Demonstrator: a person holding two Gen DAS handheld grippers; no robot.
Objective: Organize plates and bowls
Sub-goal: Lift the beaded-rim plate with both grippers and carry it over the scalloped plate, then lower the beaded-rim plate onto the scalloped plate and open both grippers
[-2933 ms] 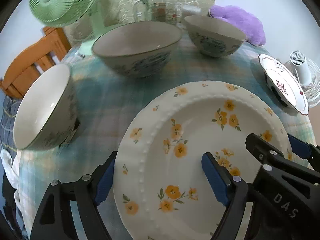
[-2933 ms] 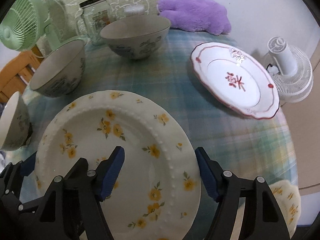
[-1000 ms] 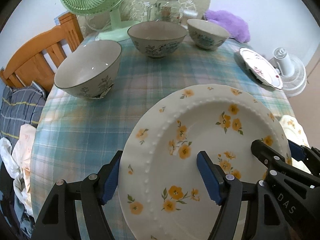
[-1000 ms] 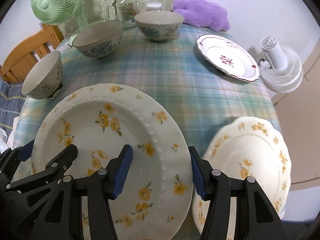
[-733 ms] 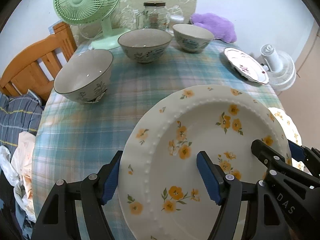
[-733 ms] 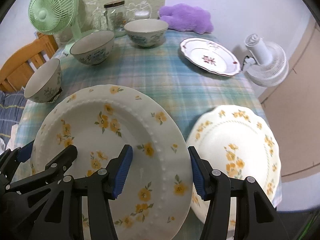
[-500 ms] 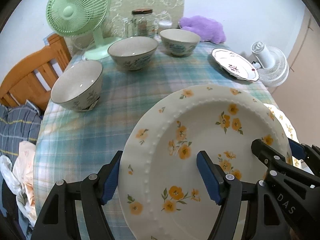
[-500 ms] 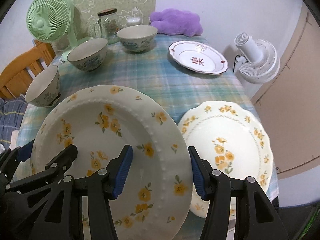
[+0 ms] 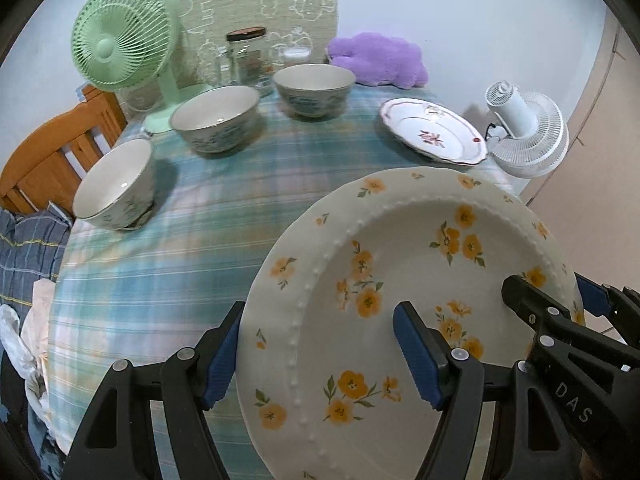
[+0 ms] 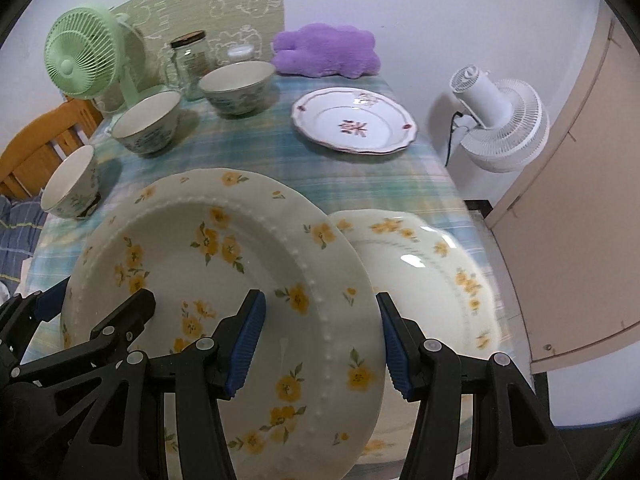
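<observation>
A cream plate with yellow flowers and a beaded rim [image 9: 400,280] [image 10: 224,280] is held above the table by both grippers. My left gripper [image 9: 320,352] is shut on its left rim. My right gripper [image 10: 320,340] is shut on its right rim. A second yellow-flowered plate [image 10: 436,272] lies on the table's near right corner, partly under the held plate. A white plate with a red flower [image 10: 352,124] [image 9: 432,136] lies at the far right. Three bowls, near [image 9: 116,184], middle [image 9: 216,116] and far [image 9: 314,86], stand along the left and back.
A green fan [image 9: 120,48], a glass jar [image 9: 248,56] and a purple plush [image 9: 376,60] stand at the table's back edge. A white fan [image 10: 500,120] hangs beside the right edge. A wooden chair [image 9: 52,152] is at the left. The plaid tablecloth [image 9: 240,184] covers the table.
Both grippers have lifted the held plate and drawn back, so more of the table shows. The second yellow-flowered plate has come into view beneath its right side.
</observation>
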